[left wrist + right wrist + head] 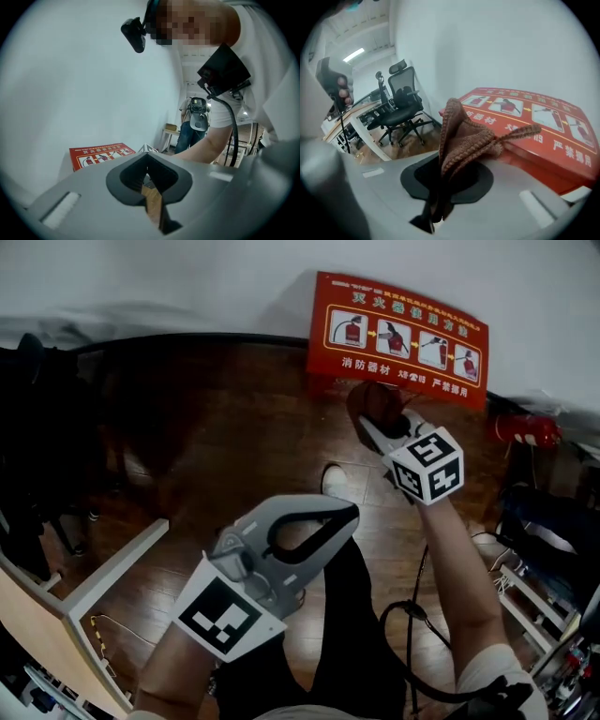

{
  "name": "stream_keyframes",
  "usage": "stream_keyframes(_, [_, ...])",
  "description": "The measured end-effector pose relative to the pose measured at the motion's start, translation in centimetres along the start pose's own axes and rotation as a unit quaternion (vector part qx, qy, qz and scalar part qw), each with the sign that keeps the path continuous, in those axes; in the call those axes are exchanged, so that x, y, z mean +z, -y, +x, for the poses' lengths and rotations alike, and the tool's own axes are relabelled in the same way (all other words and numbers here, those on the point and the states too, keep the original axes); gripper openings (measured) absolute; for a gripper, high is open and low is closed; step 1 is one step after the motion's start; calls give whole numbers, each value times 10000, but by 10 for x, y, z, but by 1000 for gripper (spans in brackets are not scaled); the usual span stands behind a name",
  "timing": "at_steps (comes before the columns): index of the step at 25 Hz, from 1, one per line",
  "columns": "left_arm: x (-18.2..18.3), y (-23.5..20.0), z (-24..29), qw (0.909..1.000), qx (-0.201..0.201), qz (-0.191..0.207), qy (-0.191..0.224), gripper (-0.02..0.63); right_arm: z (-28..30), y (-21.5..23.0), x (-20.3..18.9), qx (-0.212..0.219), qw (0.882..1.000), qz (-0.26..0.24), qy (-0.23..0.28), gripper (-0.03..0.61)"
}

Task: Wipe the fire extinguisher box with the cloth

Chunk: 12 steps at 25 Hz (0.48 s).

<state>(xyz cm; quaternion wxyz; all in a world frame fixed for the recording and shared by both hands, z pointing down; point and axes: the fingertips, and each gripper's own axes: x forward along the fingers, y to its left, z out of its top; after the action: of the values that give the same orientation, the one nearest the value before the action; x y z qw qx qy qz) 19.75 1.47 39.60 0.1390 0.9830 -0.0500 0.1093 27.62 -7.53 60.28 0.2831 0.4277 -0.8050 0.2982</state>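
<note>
Head view, right of centre near the top: hard to make out the tips of the right gripper (pixel 375 424), lost under the brown cloth (pixel 372 401) bunched just below the fire extinguisher box (pixel 398 334). Cannot tell from there whether cloth and box touch.

Clearer in the right gripper view: jaws clamped on the cloth, with a ribbed, knitted fold standing up between them and one corner trailing right over the lid of the box. Contact there still not clear.

Red box, set at the foot of the white wall (pixel 187 277) in the upper right of the head view. Lid printed with a row of white-framed picture panels and white lettering, too small to read in the head view. Right end lost at the dark edge of the right gripper view.

Far right of the head view: a red fire extinguisher (pixel 525 430), partly hidden and hard to see.

Lower centre of the head view: left gripper (pixel 349 513) held over the dark wooden floor (pixel 225 427), well apart from the box. In the left gripper view, jaws together with nothing between them, only a sliver of floor showing through the slit. Box small at the lower left of that frame.
</note>
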Motion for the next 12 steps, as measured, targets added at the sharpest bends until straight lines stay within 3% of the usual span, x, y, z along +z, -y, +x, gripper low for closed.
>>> stream_keyframes(5, [-5, -11, -14, 9997, 222, -70, 113, 0, 31, 8, 0, 3, 9999, 40, -161, 54])
stream_keyframes(12, [-30, -23, -5, 9991, 321, -253, 98, 0, 83, 38, -45, -2, 9981, 212, -577, 54])
